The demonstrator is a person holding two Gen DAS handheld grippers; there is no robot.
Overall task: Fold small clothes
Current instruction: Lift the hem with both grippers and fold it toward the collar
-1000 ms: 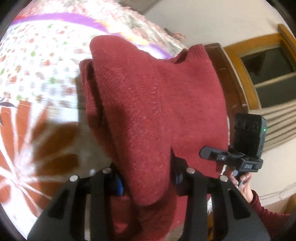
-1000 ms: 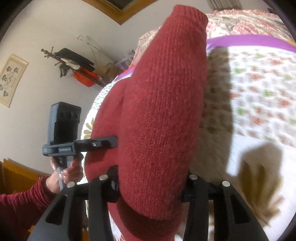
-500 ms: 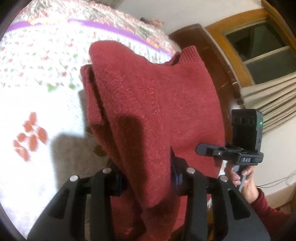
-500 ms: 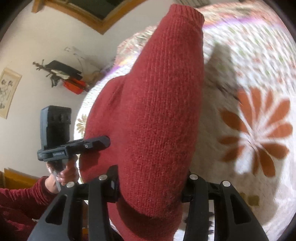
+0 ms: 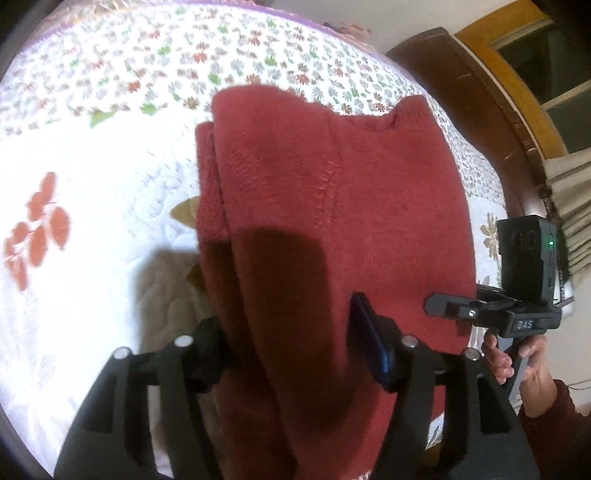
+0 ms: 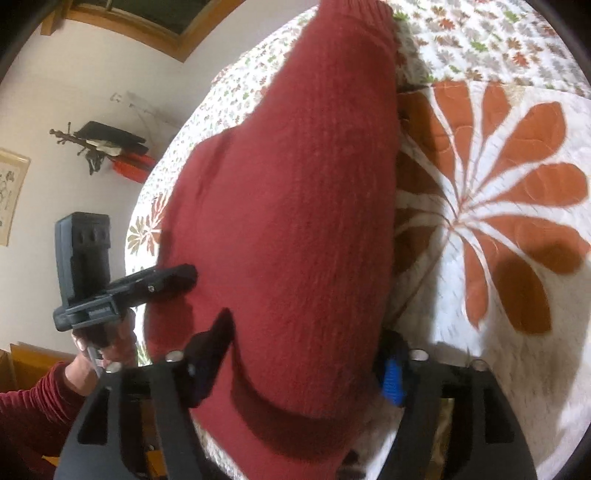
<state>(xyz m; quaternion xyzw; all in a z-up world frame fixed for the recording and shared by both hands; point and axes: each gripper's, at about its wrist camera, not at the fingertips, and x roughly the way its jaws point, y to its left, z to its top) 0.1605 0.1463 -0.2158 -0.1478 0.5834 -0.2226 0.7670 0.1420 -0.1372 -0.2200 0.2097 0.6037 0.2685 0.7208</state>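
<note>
Nearest you, your left gripper (image 5: 295, 343) is clamped on the near edge of the red sweater (image 5: 332, 206); your right gripper (image 6: 303, 354) is likewise clenched on the knit; the garment hangs doubled between them, just above the floral quilt (image 5: 92, 177). To fold it well, I judge you should keep both grips level and the near edge taut; let the far hem meet the bed first, then lay the rest toward you so the layers stack square; loosen the jaws only once the cloth lies flat. Farther off, the sweater's ribbed end (image 6: 354, 11) points toward the far side of the bed. Compared with a second ago, both cameras have tilted down; the quilt fills more of the view, the wall and window less; the grasp is unchanged.
</note>
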